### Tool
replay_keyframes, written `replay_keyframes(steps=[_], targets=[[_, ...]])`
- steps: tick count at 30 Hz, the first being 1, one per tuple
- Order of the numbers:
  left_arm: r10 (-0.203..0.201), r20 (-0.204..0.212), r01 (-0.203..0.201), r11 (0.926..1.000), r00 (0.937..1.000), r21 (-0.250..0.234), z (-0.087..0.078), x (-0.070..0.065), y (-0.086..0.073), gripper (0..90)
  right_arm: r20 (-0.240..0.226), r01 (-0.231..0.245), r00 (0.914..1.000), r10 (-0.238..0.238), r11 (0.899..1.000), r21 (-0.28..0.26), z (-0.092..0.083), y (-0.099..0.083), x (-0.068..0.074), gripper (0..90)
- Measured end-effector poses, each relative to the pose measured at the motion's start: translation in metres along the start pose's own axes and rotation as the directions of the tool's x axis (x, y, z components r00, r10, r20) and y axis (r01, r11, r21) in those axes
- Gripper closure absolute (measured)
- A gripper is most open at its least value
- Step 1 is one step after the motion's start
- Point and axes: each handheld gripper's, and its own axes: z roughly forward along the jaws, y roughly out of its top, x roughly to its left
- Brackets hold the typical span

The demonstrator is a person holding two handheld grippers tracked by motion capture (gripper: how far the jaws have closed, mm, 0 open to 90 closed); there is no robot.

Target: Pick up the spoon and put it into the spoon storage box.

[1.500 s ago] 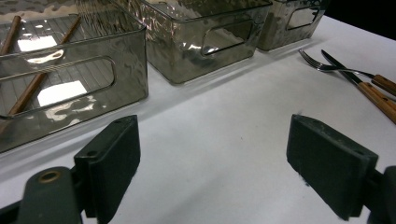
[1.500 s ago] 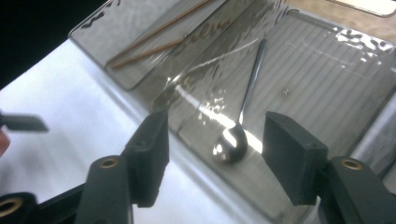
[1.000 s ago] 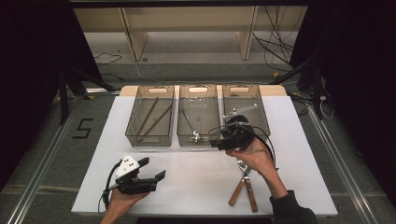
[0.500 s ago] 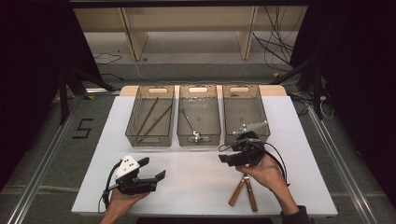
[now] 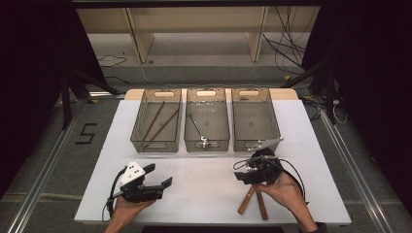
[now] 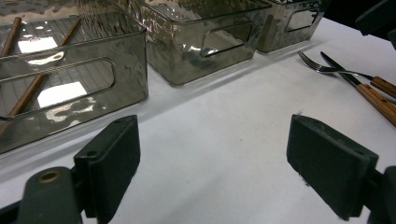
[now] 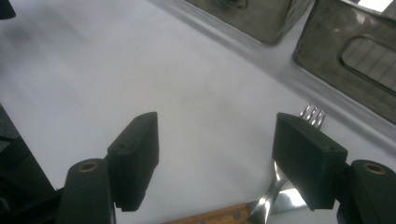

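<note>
Three bins stand in a row; two wooden-handled pieces, a fork and seemingly a knife, lie under the right gripper, jaws just widened, empty; left gripper gapes, empty.

Left hand enters from the bottom edge, palm under the left gripper, which is held roughly level. Its jaws stand wide apart, nothing between the pads; in the left gripper view both pads hang clear of the surface below.

Right hand comes in from the lower right, cupping the right gripper from behind and beneath. Jaws spread wide and have just been opening further; nothing between them. Cable loops out behind the right gripper over the wrist.
</note>
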Motion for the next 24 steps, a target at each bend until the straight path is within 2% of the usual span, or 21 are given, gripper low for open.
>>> replay_keyframes(steps=[8, 13, 24], targets=[[-0.001, 0.002, 0.001, 1.0000, 1.0000, -0.002, 0.000, 0.000, 0.000, 17.1, 0.022, -0.012, 0.9997, 0.011, 0.999, 0.045, 0.001, -0.014, -0.001, 31.8], [-0.002, 0.002, 0.002, 1.0000, 1.0000, -0.001, 0.000, 0.000, 0.000, 17.1, 0.030, -0.025, 0.9993, 0.023, 0.998, 0.053, -0.001, -0.020, -0.003, 32.0], [-0.002, 0.001, 0.002, 1.0000, 1.0000, -0.002, 0.000, 0.000, 0.000, 17.1, 0.052, -0.022, 0.9985, 0.017, 0.995, 0.097, 0.000, -0.029, -0.001, 32.0]])
